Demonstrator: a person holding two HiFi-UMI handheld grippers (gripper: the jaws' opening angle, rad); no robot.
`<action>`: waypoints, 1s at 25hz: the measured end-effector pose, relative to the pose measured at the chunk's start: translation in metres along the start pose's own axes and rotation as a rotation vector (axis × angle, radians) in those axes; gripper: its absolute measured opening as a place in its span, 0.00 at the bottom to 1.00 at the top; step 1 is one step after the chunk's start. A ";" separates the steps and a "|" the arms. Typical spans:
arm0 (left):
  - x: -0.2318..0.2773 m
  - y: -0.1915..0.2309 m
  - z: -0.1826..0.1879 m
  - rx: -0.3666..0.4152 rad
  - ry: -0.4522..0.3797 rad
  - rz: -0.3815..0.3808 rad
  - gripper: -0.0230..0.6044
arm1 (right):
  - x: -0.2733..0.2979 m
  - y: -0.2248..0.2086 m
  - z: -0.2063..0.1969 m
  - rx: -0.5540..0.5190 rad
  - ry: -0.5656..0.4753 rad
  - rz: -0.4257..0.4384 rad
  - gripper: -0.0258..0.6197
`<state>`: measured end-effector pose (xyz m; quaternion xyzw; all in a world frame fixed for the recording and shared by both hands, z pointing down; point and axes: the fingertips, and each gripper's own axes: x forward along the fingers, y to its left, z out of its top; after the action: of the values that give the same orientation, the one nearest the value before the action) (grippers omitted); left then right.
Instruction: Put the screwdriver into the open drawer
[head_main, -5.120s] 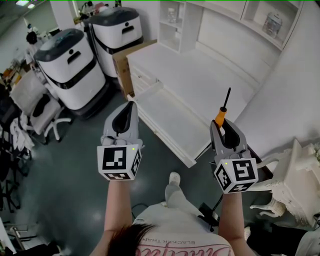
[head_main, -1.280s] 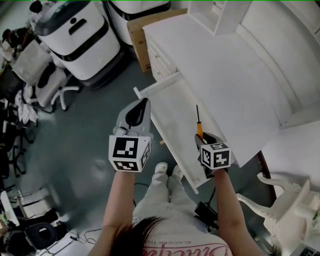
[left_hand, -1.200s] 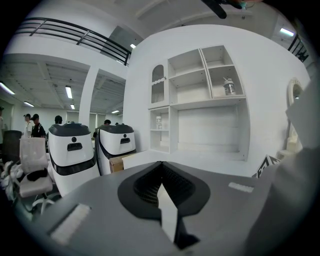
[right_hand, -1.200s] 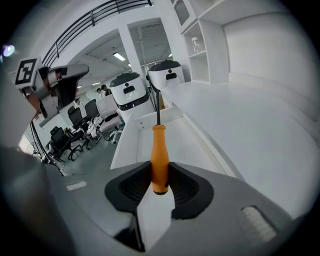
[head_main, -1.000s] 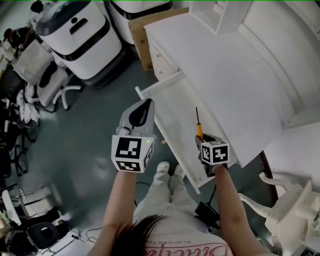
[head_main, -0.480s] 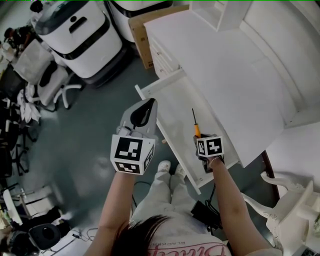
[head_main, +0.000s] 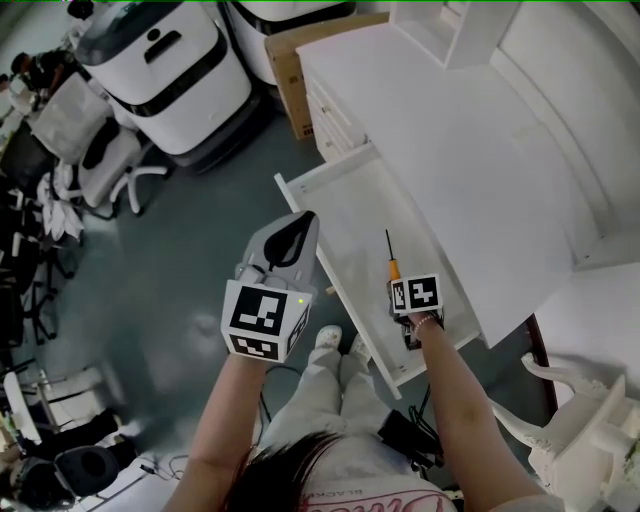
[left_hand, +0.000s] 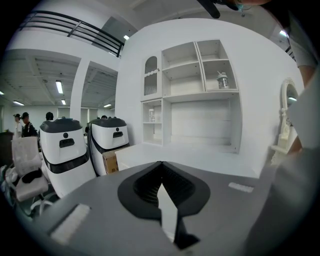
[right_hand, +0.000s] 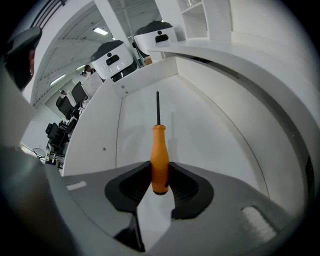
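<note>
My right gripper (right_hand: 159, 172) is clamped on the orange handle of the screwdriver (right_hand: 158, 145), both pads pressed against its lower end and the dark shaft running straight out ahead of the jaws. The tool is tipped steeply down over the open drawer (right_hand: 200, 135), its tip aimed along the bare white floor inside; I cannot tell whether the tip touches the floor. From the head view, the right gripper (head_main: 397, 283) sits above the near end of the drawer (head_main: 345, 205), the screwdriver (head_main: 391, 256) lying over the drawer's interior, between its two long walls.

My left gripper (head_main: 300, 222) hangs just beside the drawer's outer wall, over the grey floor (head_main: 190, 250), holding nothing. In the left gripper view, the left gripper (left_hand: 161, 165) has its jaws brought together at the tips.

The drawer stands pulled out from a white desk (head_main: 470, 150). Beyond it are a cardboard box (head_main: 300, 50), two white machines (head_main: 165, 60) and an office chair (head_main: 100, 165).
</note>
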<state>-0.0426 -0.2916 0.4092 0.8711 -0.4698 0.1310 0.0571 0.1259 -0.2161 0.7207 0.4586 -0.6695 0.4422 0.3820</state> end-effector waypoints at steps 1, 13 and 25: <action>0.001 0.001 -0.001 -0.005 0.002 -0.001 0.06 | 0.002 -0.001 -0.001 0.007 0.007 -0.001 0.21; 0.006 0.010 -0.010 -0.028 0.026 0.006 0.06 | 0.018 -0.009 -0.012 0.069 0.067 -0.040 0.22; 0.006 0.010 -0.010 -0.039 0.026 0.006 0.06 | 0.015 -0.009 -0.009 0.114 0.055 -0.043 0.37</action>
<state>-0.0492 -0.2995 0.4205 0.8666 -0.4741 0.1334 0.0798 0.1311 -0.2131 0.7392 0.4817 -0.6226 0.4835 0.3829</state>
